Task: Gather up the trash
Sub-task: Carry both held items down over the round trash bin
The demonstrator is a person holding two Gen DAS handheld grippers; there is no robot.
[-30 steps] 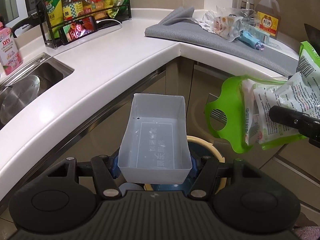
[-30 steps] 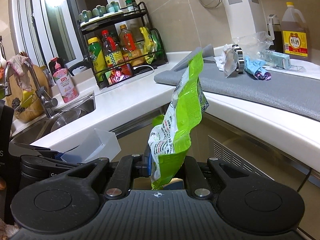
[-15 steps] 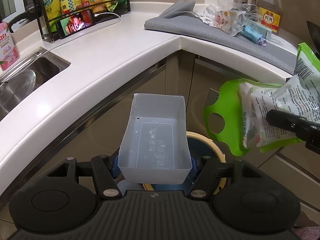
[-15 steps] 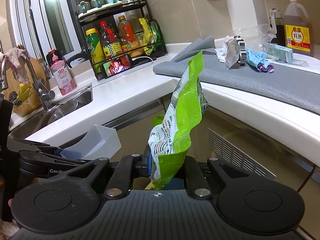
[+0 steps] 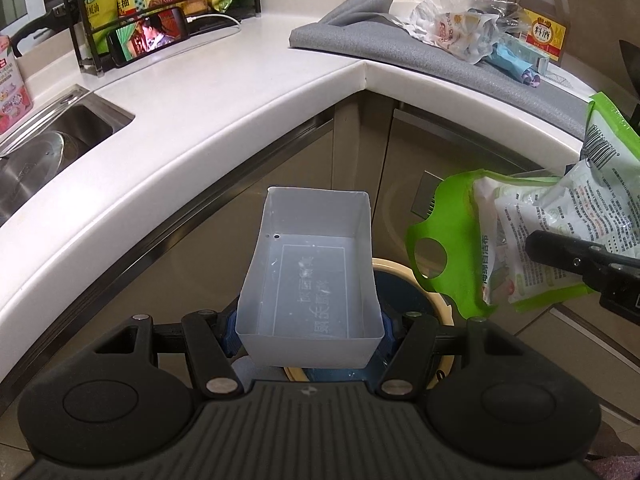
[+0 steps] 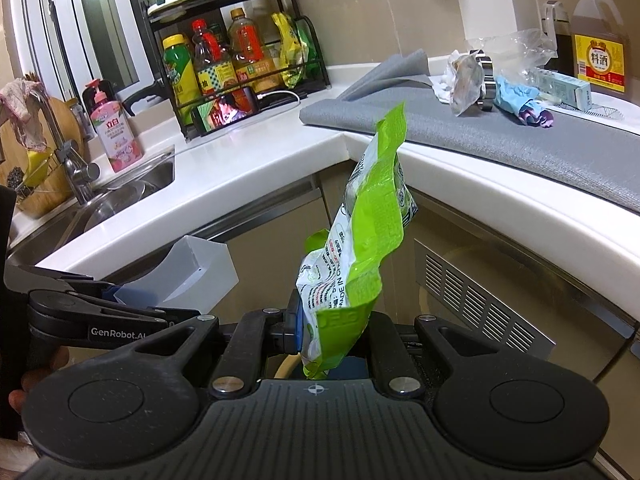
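My left gripper (image 5: 310, 330) is shut on a translucent white plastic box (image 5: 310, 284), held level below the counter edge. The box also shows in the right wrist view (image 6: 192, 276). My right gripper (image 6: 332, 336) is shut on a green and white plastic bag (image 6: 360, 252) that stands upright; it shows at the right of the left wrist view (image 5: 532, 240). Below both grippers is a round bin with a cream rim (image 5: 436, 300). More trash (image 6: 500, 80), crumpled wrappers and clear plastic, lies on the grey mat (image 6: 480, 136).
A white L-shaped counter (image 5: 248, 92) runs behind, with a steel sink (image 5: 44, 148) at left, a bottle rack (image 6: 236, 64), a phone (image 5: 148, 38) and an oil jug (image 6: 598, 44). Cabinet doors with a vent (image 6: 480, 308) are ahead.
Both grippers have sunk slightly and drawn a little nearer the counter corner. The box and the bag stay held as before.
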